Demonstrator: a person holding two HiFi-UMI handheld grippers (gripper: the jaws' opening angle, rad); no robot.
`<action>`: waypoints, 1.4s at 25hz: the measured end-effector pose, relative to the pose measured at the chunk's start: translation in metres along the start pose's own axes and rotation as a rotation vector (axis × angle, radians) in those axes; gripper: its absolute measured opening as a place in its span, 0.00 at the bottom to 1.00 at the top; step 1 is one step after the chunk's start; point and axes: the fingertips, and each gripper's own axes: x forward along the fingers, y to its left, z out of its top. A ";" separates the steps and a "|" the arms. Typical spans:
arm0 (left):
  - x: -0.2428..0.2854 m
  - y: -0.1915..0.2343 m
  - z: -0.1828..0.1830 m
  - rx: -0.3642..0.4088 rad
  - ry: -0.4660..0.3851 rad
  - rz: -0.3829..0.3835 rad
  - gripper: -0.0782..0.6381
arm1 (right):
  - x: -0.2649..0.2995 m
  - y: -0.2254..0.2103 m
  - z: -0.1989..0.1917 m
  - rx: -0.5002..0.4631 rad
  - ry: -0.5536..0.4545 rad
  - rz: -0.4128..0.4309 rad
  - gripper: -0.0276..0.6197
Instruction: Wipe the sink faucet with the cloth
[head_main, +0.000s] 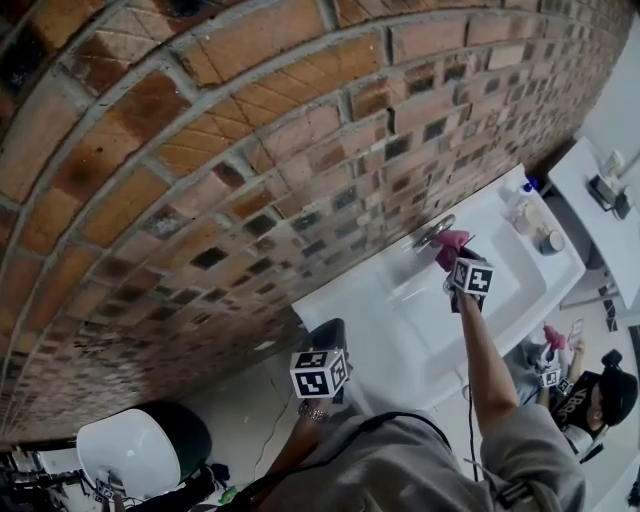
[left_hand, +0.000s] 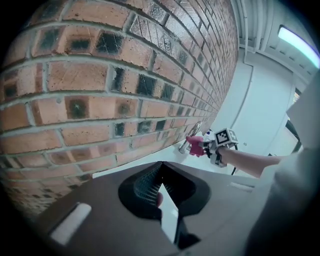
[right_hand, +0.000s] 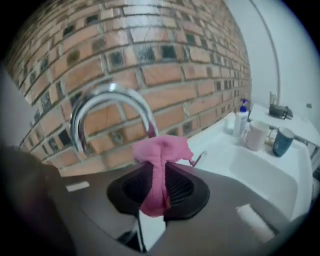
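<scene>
The right tool pinches pink cloth by faucet; left tool pressed together.

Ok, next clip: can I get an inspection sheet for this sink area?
Surface: white sink counter, basin set in it.
Job's things: curved chrome faucet at the wall; pink cloth held at it, contact unclear.
Clutter: white mug, teal mug, blue-pump bottle at the counter's far end.
Grippers: right gripper shut on the pink cloth; left gripper shut, empty, back from the sink.
Cables: thin dark cable by the right forearm.
Surroundings: brick wall behind the sink.
</scene>
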 end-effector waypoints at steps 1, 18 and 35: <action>0.002 0.000 0.001 0.000 0.001 0.000 0.14 | -0.003 -0.005 0.025 -0.016 -0.058 -0.028 0.15; 0.006 0.004 0.000 0.001 0.006 0.008 0.14 | 0.029 0.003 -0.037 0.108 0.078 0.074 0.14; 0.010 0.001 0.005 0.020 0.016 0.004 0.14 | 0.030 -0.073 -0.032 0.287 0.023 -0.056 0.14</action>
